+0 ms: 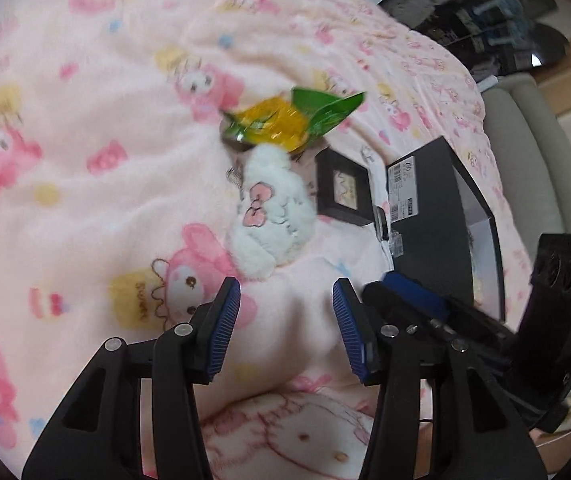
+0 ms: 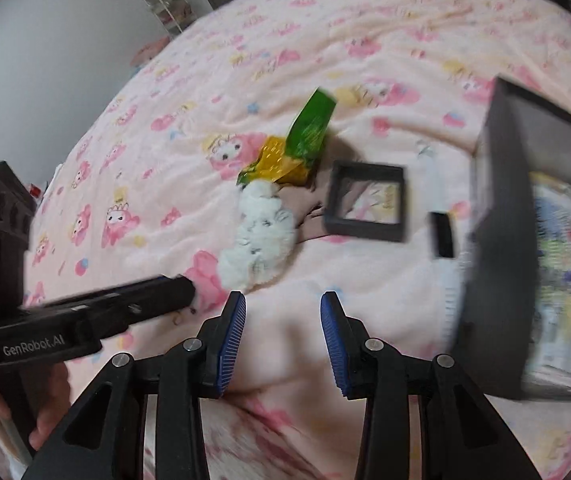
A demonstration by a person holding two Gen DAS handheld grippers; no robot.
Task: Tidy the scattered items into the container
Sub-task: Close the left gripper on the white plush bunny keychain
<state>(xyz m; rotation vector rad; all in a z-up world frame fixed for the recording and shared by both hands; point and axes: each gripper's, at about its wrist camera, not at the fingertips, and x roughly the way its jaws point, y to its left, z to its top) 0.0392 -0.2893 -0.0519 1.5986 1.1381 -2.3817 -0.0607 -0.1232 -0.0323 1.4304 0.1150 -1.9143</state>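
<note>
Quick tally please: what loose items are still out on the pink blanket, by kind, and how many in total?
Green and yellow crinkly snack packet: 1
White fluffy plush toy with pink bows: 1
Small square black display frame: 1
Small flat black rectangular item beside the open black box: 1
Total loose on the blanket: 4. The box already holds printed items, too blurred to count.

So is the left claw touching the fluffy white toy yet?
Apart. In the left wrist view, the left claw is open and empty, with a strip of pink blanket showing between its tips and the fluffy white toy.
</note>
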